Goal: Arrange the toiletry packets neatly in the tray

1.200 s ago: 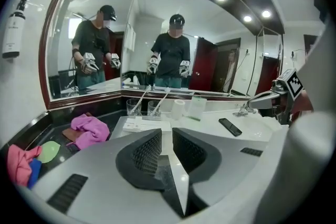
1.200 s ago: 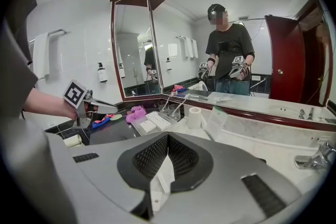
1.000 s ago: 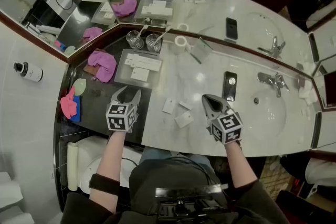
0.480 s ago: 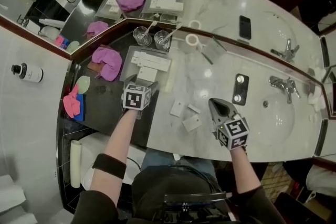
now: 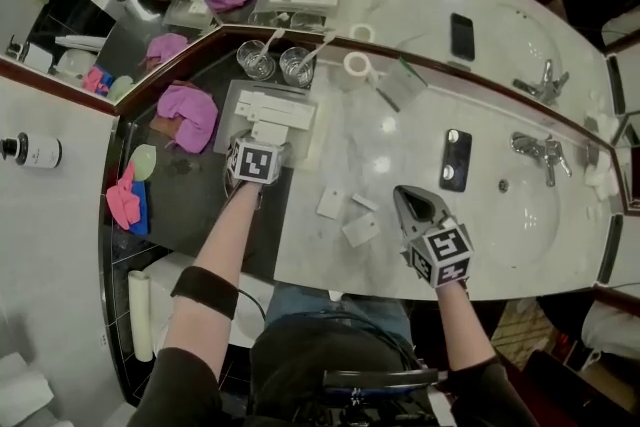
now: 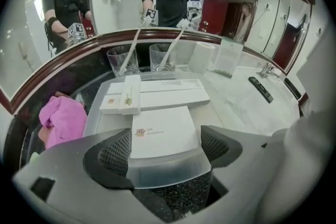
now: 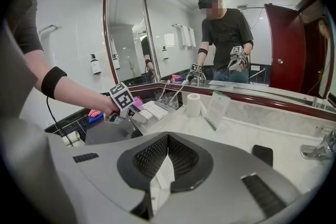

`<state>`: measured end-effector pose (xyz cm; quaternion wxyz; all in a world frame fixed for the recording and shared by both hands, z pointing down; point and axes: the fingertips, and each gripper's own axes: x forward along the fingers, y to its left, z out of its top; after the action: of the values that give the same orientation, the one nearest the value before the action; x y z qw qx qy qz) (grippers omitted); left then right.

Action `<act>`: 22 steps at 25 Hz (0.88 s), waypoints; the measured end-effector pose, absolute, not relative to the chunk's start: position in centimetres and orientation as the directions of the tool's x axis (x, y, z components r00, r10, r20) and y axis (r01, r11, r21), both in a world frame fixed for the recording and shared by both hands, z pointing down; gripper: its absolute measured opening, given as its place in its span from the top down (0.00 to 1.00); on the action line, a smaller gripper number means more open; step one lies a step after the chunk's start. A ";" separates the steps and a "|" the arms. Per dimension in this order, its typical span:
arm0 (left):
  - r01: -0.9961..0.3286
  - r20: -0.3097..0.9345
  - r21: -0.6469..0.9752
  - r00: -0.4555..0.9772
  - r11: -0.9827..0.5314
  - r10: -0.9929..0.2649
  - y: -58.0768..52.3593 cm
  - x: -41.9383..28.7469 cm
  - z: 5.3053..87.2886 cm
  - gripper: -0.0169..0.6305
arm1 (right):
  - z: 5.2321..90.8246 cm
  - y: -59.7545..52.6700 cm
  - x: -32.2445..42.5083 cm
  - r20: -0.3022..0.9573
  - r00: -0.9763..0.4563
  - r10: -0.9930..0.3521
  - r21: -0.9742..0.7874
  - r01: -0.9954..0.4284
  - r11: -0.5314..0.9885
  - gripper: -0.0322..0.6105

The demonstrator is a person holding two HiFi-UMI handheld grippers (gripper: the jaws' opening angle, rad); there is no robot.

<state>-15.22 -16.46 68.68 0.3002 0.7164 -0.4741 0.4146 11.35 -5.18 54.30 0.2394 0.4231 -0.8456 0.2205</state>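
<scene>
1. Head view: my left tool [image 5: 258,147] is at the near edge of the clear tray [image 5: 228,115], which stands on the dark end of the counter [image 5: 400,135].
2. Left gripper view: that tool's jaws have just been opening and now stand wide apart, pressing on nothing. The tray's near rim lies in the gap.
3. Just past the rim a square packet [image 6: 160,131] lies flat in the tray. Behind it a long packet [image 6: 176,96] lies crosswise, with smaller packets [image 6: 122,98] at its left end.
4. My right tool [image 5: 402,195] is over the pale part of the counter with its jaws closed together and nothing clamped between them.
5. Three loose packets [image 5: 360,228] lie on the counter between the two tools, outside the tray and just left of the right tool.
</scene>
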 end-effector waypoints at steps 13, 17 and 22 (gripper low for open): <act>-0.930 0.872 0.077 0.238 -0.361 -0.427 -15.8 -15.8 68.5 0.37 | 54.4 -4.5 11.6 0.588 -0.520 -0.619 -0.170 -0.828 0.534 0.93; -0.930 0.850 0.076 0.249 -0.359 -0.464 -15.6 -16.3 66.9 0.37 | 54.6 -4.3 11.7 0.588 -0.520 -0.620 -0.171 -0.828 0.533 0.93; -0.901 0.781 0.104 0.336 -0.422 -0.527 -15.0 -14.6 63.6 0.37 | 53.3 -4.0 11.7 0.573 -0.530 -0.626 -0.178 -0.825 0.536 0.93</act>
<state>-14.58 -14.97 63.57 0.2732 0.7704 -0.4632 0.3425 11.72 -3.97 53.35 0.2271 0.4285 -0.8464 0.2199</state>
